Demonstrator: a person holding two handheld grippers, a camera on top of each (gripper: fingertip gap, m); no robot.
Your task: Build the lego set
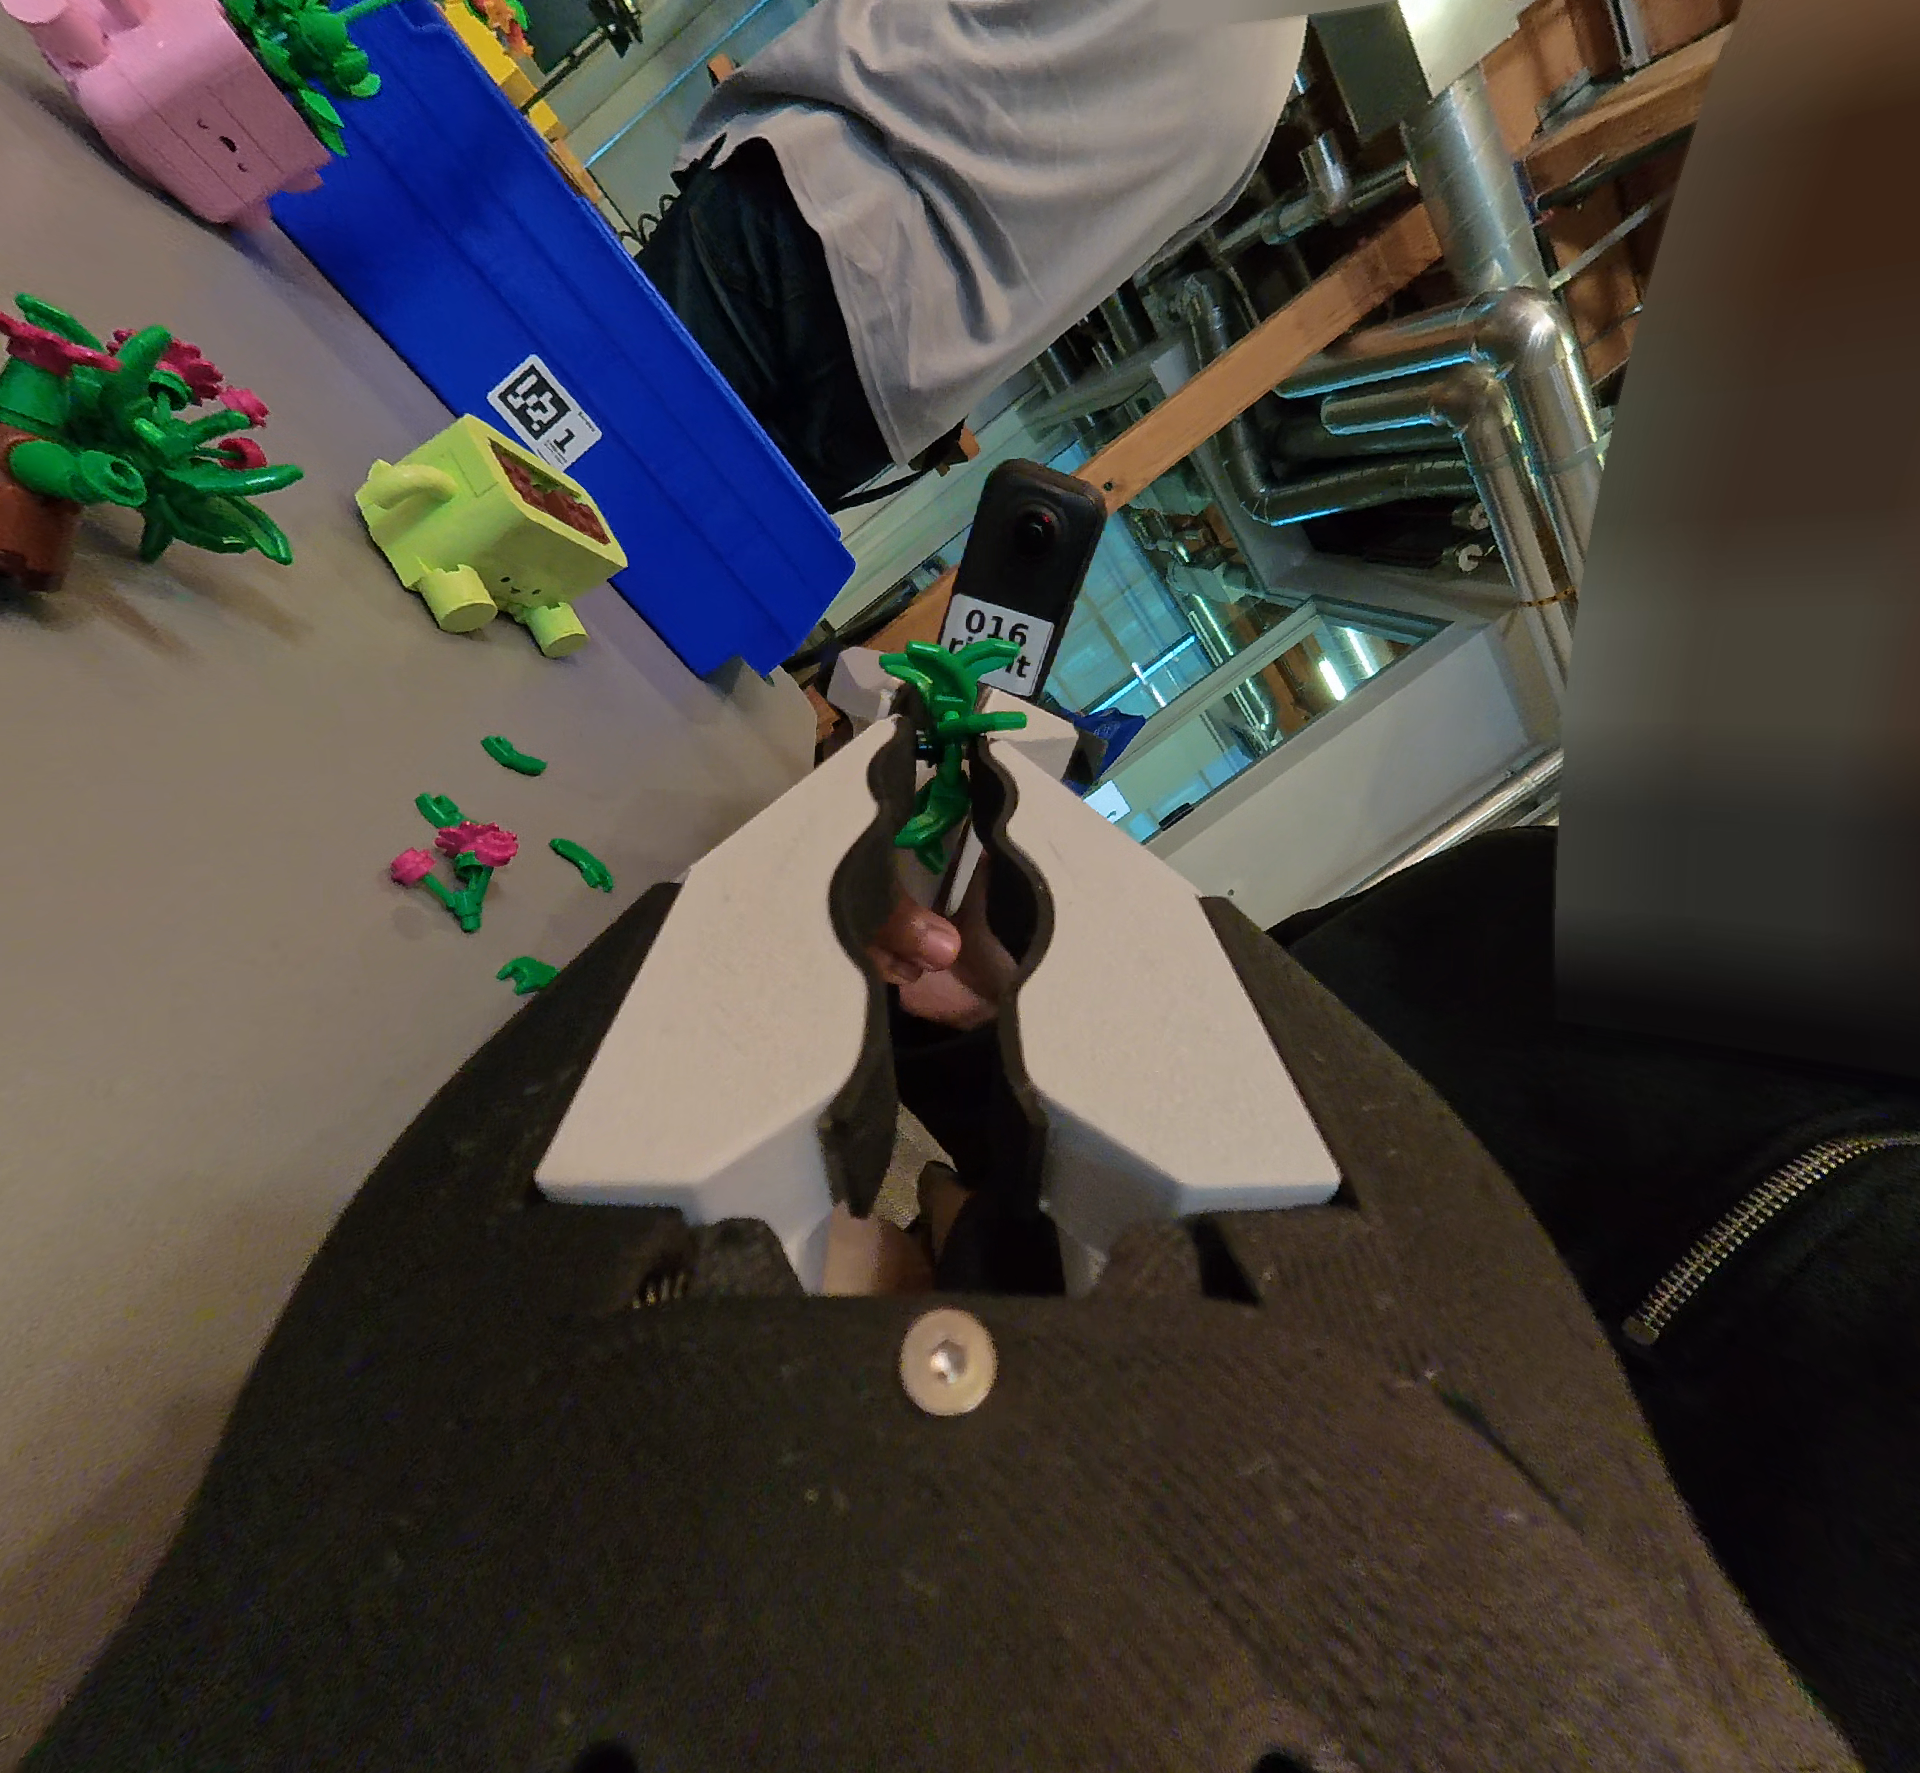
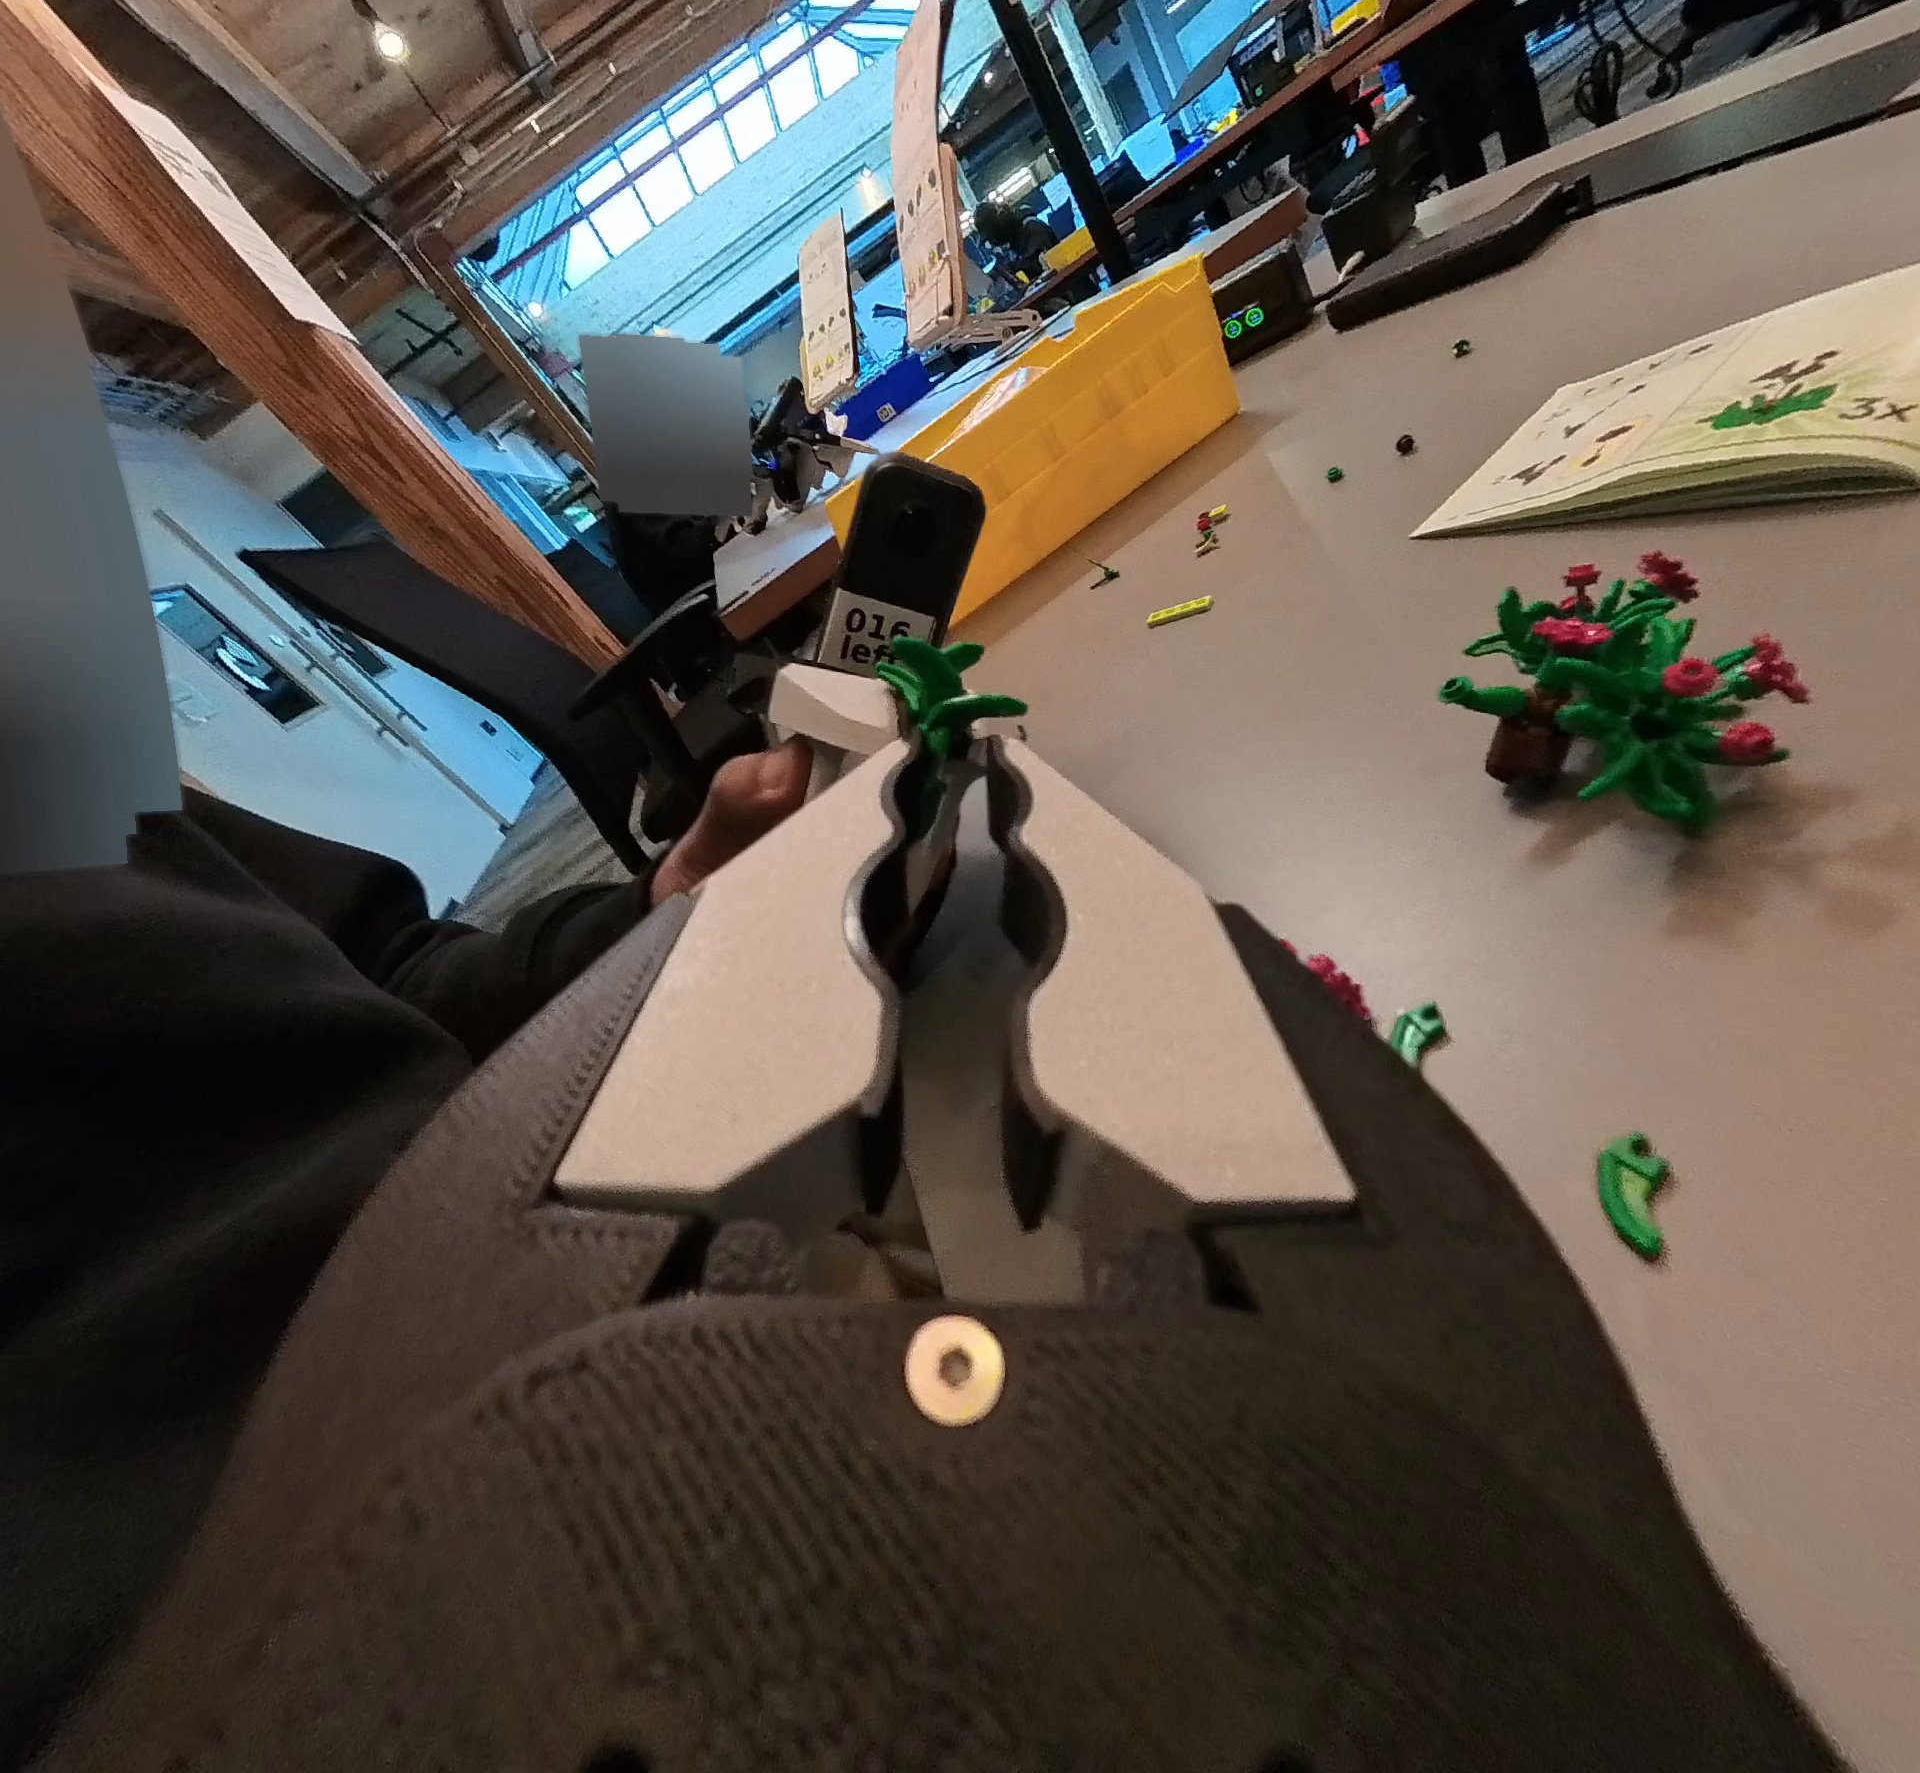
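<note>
A small green leafy stem piece point(image 1: 943, 747) is pinched between the tips of both grippers, which face each other above the table's edge. My left gripper point(image 1: 940, 752) is shut on it. My right gripper point(image 2: 951, 757) is shut on the same piece point(image 2: 940, 700), whose leaves stick up above the tips. The right gripper's white fingertips point(image 1: 862, 684) show behind the leaves in the left wrist view. The left gripper's white fingertips point(image 2: 831, 700) show in the right wrist view. A built plant with pink flowers in a brown pot point(image 2: 1631, 695) stands on the table point(image 2: 1299, 788); it also shows in the left wrist view point(image 1: 114, 445).
Loose green leaves point(image 1: 514, 757) point(image 2: 1631, 1193) and a pink flower sprig point(image 1: 462, 861) lie on the table. A lime pot point(image 1: 488, 528), a pink pot with a plant point(image 1: 177, 82) and a blue bin point(image 1: 520, 321) stand further off. An open instruction booklet point(image 2: 1704, 435) and a yellow bin point(image 2: 1070, 445) are there too. A person in a grey shirt point(image 1: 935, 165) stands behind. The grippers are tip to tip, or close to it. My right tips are roughly 9 cm from the pink flower sprig point(image 1: 462, 861).
</note>
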